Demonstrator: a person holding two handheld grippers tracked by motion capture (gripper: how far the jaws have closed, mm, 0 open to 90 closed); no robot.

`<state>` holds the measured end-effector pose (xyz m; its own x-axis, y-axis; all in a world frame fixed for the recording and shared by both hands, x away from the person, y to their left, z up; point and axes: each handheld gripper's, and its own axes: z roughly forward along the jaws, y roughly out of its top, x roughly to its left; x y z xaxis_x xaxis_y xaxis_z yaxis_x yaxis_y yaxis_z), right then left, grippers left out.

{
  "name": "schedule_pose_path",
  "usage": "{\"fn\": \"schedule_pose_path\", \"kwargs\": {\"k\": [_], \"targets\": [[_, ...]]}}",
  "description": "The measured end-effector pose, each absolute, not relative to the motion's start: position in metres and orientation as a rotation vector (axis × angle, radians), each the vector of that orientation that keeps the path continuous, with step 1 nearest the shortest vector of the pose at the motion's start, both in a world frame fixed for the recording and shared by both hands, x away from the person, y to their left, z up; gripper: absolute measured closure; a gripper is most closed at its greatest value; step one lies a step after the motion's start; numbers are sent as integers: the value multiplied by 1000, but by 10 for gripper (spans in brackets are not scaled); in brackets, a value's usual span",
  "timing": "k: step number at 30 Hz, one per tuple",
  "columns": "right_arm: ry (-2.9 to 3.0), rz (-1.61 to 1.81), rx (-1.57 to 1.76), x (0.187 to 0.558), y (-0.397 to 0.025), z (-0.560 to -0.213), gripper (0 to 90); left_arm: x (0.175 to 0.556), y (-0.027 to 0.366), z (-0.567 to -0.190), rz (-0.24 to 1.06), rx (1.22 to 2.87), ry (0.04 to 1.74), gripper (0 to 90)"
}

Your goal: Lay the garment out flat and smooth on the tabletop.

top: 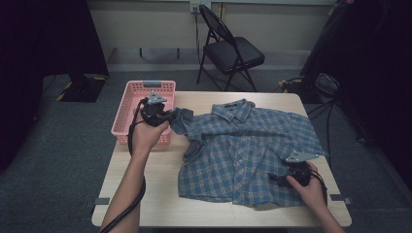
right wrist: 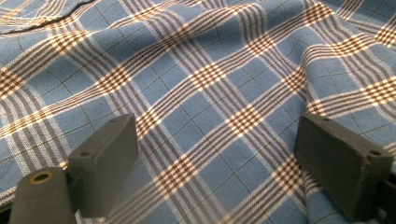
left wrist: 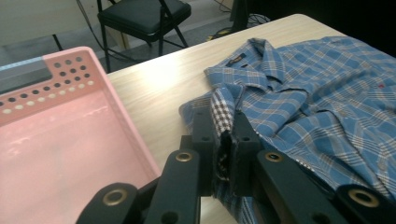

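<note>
Dim room, dark edges in high view; soft glare on table [left wrist: 159,88]; near tool parts blurred.

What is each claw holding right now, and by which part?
The left claw is shut on the plaid shirt, pinching the sleeve at its end. The right claw is open above the shirt's cloth, holding nothing.
</note>
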<state>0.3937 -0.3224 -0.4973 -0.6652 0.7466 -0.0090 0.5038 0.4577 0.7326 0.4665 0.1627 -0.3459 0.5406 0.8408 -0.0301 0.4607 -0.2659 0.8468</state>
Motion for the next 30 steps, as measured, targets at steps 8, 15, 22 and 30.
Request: {"fn": "schedule_pose_path", "kwargs": {"k": [8,15,22,30], "targets": [[2383,1032,1062,394,-322,-497,126,476,171,-343,569,1925,1041,837],[2383,1032,1062,394,-322,-497,126,489,179,-342,584,1934,1051,838],[2383,1030,1061,394,-322,-497,125,504,195,-339,621,1926,1052,840],[2386,1031,1059,394,-322,-497,124,526,234,-338,681,1857,1115,844]]}}
